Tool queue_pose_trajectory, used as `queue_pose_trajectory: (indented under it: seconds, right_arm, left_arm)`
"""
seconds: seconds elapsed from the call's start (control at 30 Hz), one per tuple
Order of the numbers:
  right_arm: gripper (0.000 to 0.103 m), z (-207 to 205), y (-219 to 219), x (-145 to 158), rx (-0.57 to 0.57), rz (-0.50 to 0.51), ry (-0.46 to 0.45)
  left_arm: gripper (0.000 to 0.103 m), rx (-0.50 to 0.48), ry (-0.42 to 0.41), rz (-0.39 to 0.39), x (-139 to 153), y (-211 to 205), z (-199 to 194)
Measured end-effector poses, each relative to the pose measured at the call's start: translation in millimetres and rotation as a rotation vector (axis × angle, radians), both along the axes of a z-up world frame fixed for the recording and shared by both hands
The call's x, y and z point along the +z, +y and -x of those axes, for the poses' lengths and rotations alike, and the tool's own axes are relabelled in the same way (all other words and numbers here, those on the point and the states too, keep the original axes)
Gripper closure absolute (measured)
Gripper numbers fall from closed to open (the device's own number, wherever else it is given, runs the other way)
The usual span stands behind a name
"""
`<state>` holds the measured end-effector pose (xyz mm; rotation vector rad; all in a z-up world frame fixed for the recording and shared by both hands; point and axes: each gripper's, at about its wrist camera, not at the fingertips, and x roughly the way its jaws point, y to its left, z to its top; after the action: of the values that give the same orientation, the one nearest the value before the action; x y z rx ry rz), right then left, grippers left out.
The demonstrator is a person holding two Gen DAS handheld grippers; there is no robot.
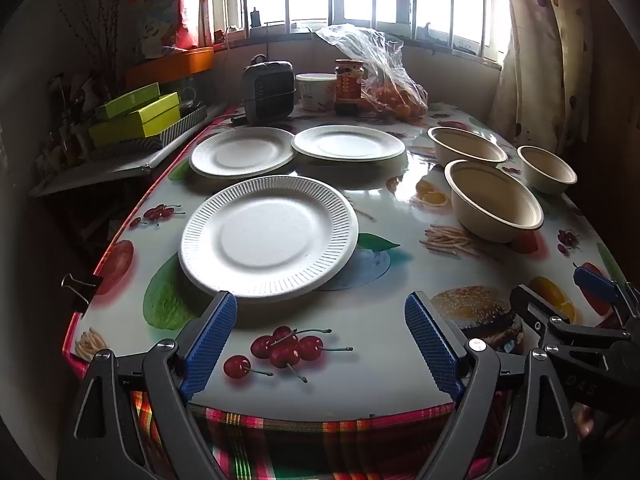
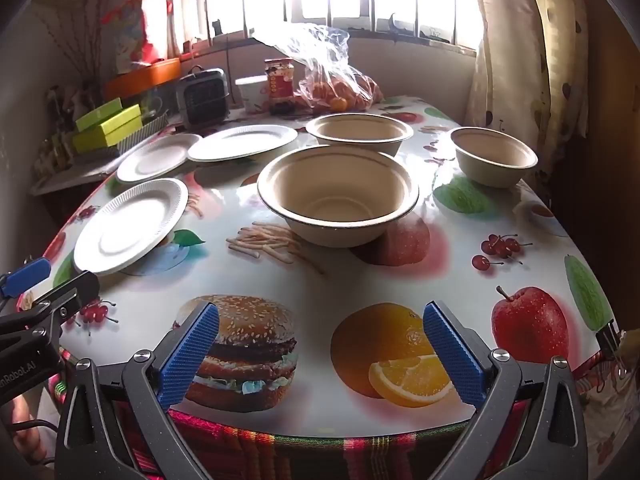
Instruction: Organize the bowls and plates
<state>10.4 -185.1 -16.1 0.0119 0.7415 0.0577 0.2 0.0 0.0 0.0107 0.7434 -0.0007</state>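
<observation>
Three white paper plates lie on the fruit-print table: a near plate and two farther ones, the left and the right. Three beige bowls stand to the right: a near bowl, a far bowl and a small bowl. In the right wrist view the near bowl is straight ahead, with the far bowl and small bowl behind. My left gripper is open and empty, just short of the near plate. My right gripper is open and empty over the table's front edge.
At the table's back stand a small dark heater, a white cup, a jar and a plastic bag of oranges. Green boxes sit on a shelf at left. A binder clip grips the left table edge. A curtain hangs at right.
</observation>
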Motion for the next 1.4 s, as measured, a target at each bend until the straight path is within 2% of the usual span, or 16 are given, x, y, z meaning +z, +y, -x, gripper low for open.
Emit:
queue_pose_trajectory:
  seconds: [0.67, 0.97, 1.4]
  right_arm:
    - [0.0, -5, 4, 6, 0.018, -0.005, -0.009]
    - [0.0, -5, 6, 7, 0.024, -0.003, -0.015]
    - [0.0, -12, 18, 9, 0.049, 0.014, -0.02]
  left_arm:
    - [0.016, 0.035, -0.003, 0.003, 4, 5, -3]
    - [0.016, 0.062, 0.02, 0.044, 3, 15, -8]
    - [0.016, 0.073, 0.014, 0.046, 5, 24, -14]
